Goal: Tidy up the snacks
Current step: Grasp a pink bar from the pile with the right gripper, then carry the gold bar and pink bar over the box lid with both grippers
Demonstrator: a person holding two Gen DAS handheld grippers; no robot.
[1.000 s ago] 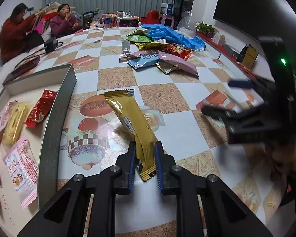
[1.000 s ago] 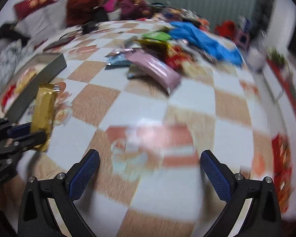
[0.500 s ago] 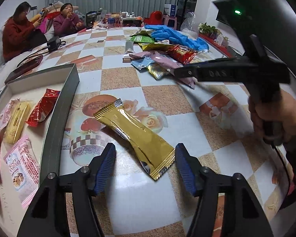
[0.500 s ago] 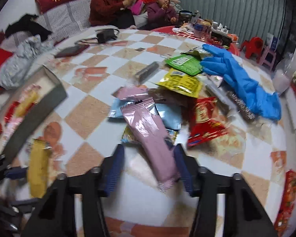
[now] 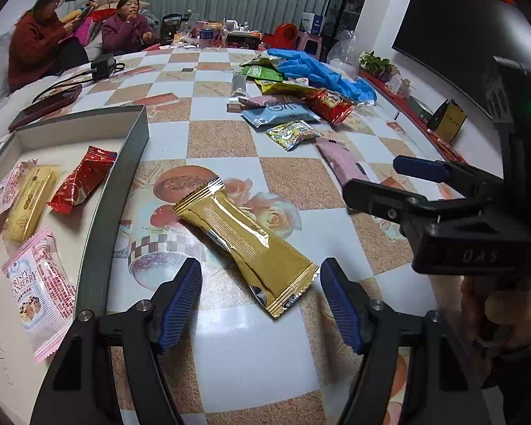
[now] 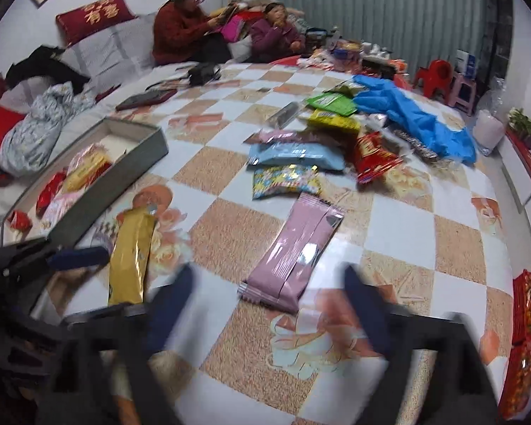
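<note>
While the long gold foil snack packet [image 5: 244, 244] lies flat on the checkered tablecloth [image 5: 223, 138] just outside the grey-walled tray [image 5: 124, 184] at nine o'clock, the left gripper [image 5: 260, 297] stands wide open and empty, its blue pads on either side of the packet's near end. The right gripper [image 6: 265, 304], blurred but spread and holding nothing, frames the pink rectangular wrapper [image 6: 293, 251] at twelve o'clock, apparently the next pick; the unsorted heap [image 6: 322, 148] waits beyond.

Left gripper [image 5: 260, 295] released gold packet [image 5: 246, 244]; right gripper [image 6: 265, 304] dropped pink packet [image 6: 293, 253].
</note>
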